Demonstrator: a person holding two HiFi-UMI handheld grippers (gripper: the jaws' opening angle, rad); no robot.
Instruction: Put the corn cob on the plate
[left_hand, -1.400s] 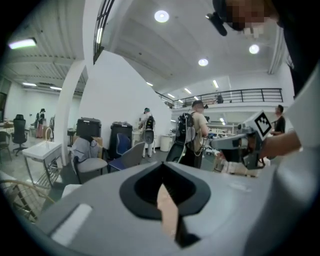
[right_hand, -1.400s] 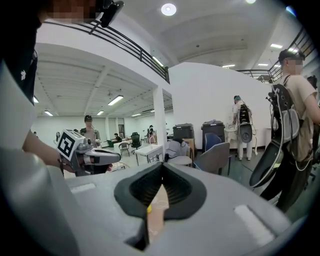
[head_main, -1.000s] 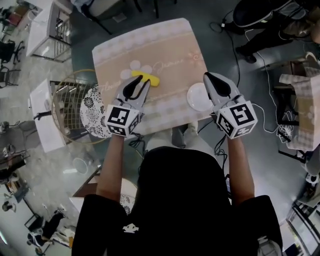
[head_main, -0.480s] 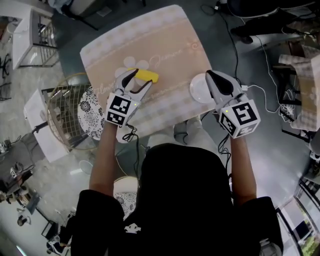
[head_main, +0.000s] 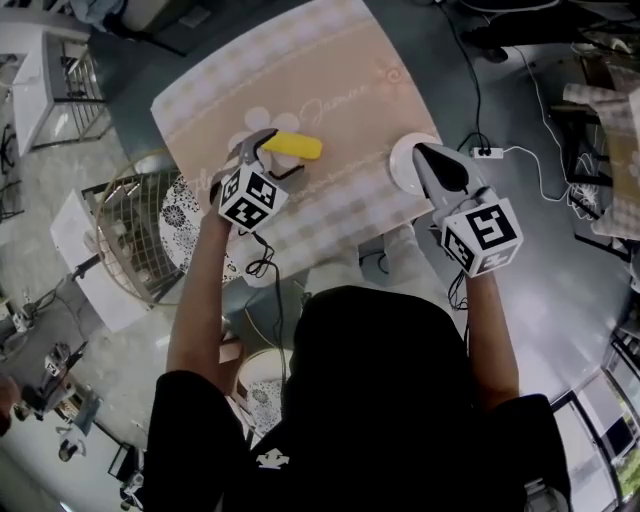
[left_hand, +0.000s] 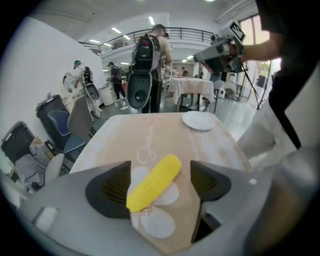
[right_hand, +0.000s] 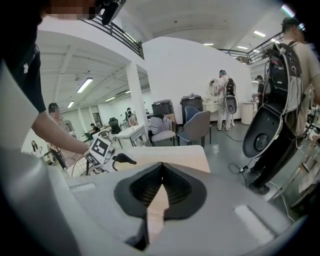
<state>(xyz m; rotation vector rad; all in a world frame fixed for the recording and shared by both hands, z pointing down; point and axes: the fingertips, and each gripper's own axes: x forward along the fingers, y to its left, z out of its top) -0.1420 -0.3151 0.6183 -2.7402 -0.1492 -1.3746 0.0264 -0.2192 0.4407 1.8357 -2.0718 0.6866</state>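
Corn cob lying on table, ungripped between opening jaws of left hand-held gripper; right hand-held gripper closed, empty, near plate; grasp and transfer outstanding.

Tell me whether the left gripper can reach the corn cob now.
Probably yes: the jaws of the left gripper are opening with the corn cob lying between them on the table; nothing blocks.

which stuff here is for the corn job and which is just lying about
For the job: corn cob; plate; left gripper, jaws opening, cob between them.
Lying about: wire basket; floral stool; power strip.
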